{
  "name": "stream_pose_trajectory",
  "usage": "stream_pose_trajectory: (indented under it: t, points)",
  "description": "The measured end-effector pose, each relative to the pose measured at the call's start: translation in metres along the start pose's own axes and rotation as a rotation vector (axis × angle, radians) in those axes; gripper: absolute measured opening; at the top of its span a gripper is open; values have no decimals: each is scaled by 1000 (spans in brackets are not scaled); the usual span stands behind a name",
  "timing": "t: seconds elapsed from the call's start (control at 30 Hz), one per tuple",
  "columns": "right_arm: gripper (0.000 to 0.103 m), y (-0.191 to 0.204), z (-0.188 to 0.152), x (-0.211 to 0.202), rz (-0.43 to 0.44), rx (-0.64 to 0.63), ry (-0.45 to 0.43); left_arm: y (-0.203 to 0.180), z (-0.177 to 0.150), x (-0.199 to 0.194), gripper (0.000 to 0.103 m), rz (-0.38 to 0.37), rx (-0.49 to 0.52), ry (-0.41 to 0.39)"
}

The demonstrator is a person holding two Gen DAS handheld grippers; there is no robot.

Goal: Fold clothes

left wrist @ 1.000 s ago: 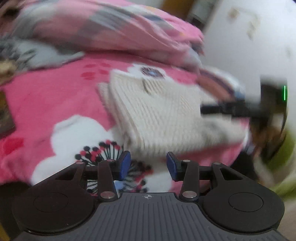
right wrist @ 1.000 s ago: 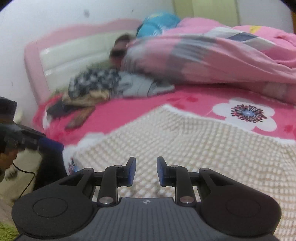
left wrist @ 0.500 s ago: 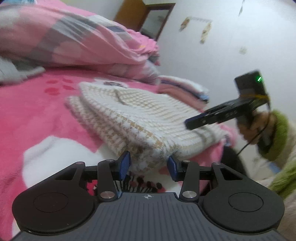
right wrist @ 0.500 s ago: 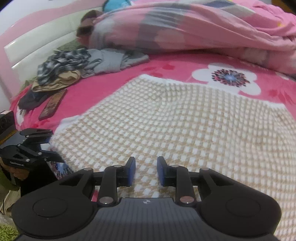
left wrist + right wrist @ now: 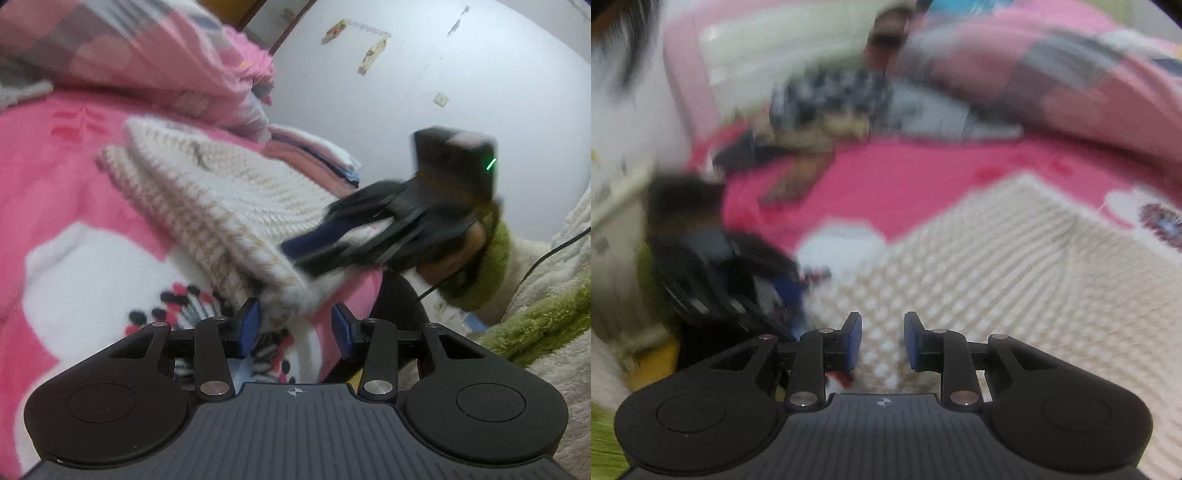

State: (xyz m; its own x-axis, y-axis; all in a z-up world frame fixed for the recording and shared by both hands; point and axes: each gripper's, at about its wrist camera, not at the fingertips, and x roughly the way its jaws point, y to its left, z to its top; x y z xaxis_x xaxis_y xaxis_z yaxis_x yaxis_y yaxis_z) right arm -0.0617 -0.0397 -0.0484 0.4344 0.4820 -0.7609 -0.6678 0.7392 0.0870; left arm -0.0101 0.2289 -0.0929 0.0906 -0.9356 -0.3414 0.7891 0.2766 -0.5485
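The left gripper [image 5: 295, 325] stands with its blue pads spread, and the near corner of the cream knit sweater [image 5: 221, 206] sits in the gap between them, not pinched. In this view the sweater lies doubled in thick layers on the pink flowered bedspread [image 5: 55, 206], near the bed's edge. The right gripper [image 5: 321, 247] reaches over the same corner from the right; blur hides how its jaws stand here. A stack of folded clothes [image 5: 317, 155] lies beyond.

In the right wrist view, the right gripper [image 5: 882, 341] has its pads apart over the sweater's [image 5: 997, 273] near hem, closing on nothing. The left gripper [image 5: 783, 288] shows as a dark blur just beside the left corner.

The knit looks bulky, soft and stretchy, so it will likely sag and drag rather than slide. A deep bite through all layers at the corners should hold better than a nip at the fuzzy rim.
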Motion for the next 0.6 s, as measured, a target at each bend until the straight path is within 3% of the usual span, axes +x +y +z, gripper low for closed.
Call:
stream_pose_trajectory:
  t: [0.07,0.17,0.27,0.33,0.43,0.53,0.6]
  points:
    - [24,1,-10,23,-22,-50,27,4,1,2,41,3,-27,17]
    - [24,0,-3,12,-12,-29,16,4,-1,-3,42,40,-67,12]
    - [24,12,4,-8,-7,-67,-41,4,-4,-10,42,82,-106,1]
    - [24,17,6,-6,41,-85,-80,3,-7,-16,43,115,-127,-5]
    - [23,21,-3,29,31,-123,-45,-5,-14,-32,43,180,-135,-7]
    - [23,24,-13,36,15,-155,-75,-12,-21,-47,43,248,-182,-45]
    - [21,23,-3,21,5,-144,-96,-17,-25,-55,43,290,-217,-100]
